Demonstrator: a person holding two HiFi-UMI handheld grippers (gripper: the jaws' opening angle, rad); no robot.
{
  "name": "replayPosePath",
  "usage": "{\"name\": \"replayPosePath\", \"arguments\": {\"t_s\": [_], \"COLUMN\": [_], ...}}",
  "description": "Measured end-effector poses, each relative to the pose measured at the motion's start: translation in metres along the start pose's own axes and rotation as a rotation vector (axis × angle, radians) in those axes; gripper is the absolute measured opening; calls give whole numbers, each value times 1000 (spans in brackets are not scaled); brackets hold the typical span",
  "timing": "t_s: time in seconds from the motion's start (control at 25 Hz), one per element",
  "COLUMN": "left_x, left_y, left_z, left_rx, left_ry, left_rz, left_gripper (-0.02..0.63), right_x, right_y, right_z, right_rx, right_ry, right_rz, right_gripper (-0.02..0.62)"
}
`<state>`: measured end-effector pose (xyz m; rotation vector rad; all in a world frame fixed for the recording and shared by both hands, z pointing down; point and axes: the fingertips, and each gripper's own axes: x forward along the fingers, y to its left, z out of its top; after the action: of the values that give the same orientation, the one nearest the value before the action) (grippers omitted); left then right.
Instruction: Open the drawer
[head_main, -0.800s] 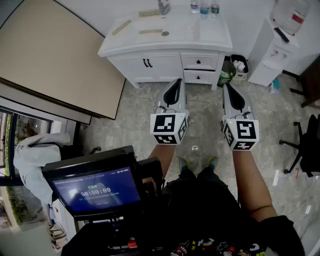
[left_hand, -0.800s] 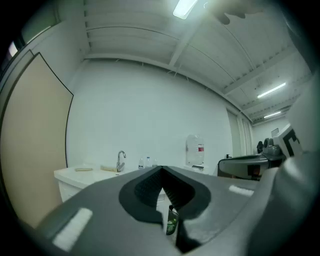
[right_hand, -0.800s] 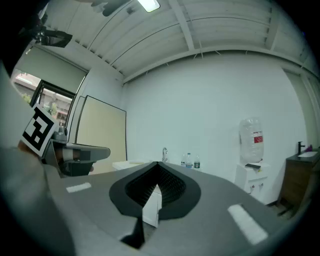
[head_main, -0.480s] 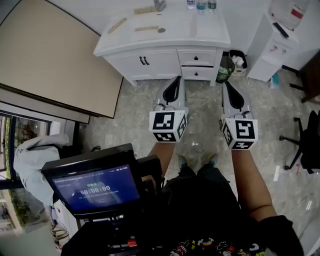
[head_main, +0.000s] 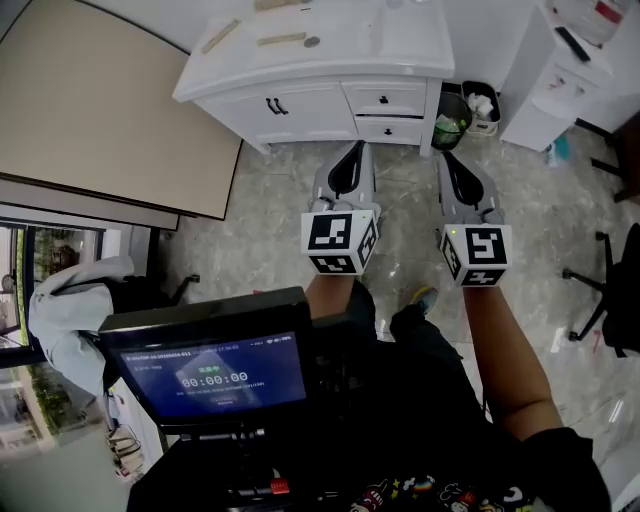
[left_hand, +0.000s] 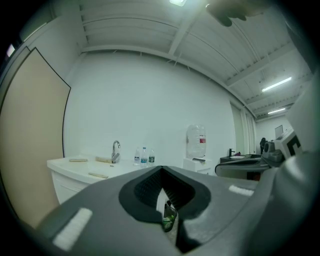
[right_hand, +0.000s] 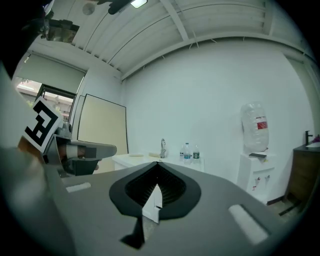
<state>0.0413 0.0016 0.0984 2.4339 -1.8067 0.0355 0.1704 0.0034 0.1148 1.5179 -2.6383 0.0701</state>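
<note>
A white vanity cabinet (head_main: 300, 60) stands at the top of the head view. Its two small drawers, the upper drawer (head_main: 384, 99) and the lower drawer (head_main: 385, 129), are both closed, each with a dark knob. My left gripper (head_main: 355, 149) is shut and empty, held over the floor short of the cabinet front. To its right, my right gripper (head_main: 444, 156) is also shut and empty, pointing toward the drawers. In the left gripper view the cabinet (left_hand: 70, 172) lies ahead at the left. The right gripper view shows it (right_hand: 150, 159) straight ahead beyond the shut jaws.
A bin (head_main: 481, 104) and a green bottle (head_main: 447, 128) stand right of the cabinet, then a white water dispenser (head_main: 560, 75). A beige board (head_main: 90, 110) leans at the left. A screen (head_main: 205, 375) sits near my body. An office chair (head_main: 615, 290) is at right.
The cabinet has slid up in the head view and sits a little nearer to the gripper tips. Both grippers stay shut and side by side.
</note>
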Motion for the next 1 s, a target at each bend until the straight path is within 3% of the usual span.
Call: {"name": "replayPosePath", "arguments": {"t_s": [0.24, 0.56, 0.72, 1.0], "left_x": [39, 115, 163, 251], "left_y": [19, 87, 128, 181], "left_z": [-18, -43, -96, -235], "left_rx": [-15, -5, 0, -26], "left_ry": [17, 37, 20, -20], "left_rz": [-7, -85, -113, -88], "left_gripper": [0, 0, 0, 0], "right_x": [43, 145, 213, 330], "right_y": [-7, -5, -11, -30], "right_z": [-23, -66, -132, -286], "right_rx": [10, 17, 31, 7], "right_ry": [22, 61, 69, 83], "right_rz": [-4, -56, -107, -156], "right_gripper": [23, 24, 44, 95]}}
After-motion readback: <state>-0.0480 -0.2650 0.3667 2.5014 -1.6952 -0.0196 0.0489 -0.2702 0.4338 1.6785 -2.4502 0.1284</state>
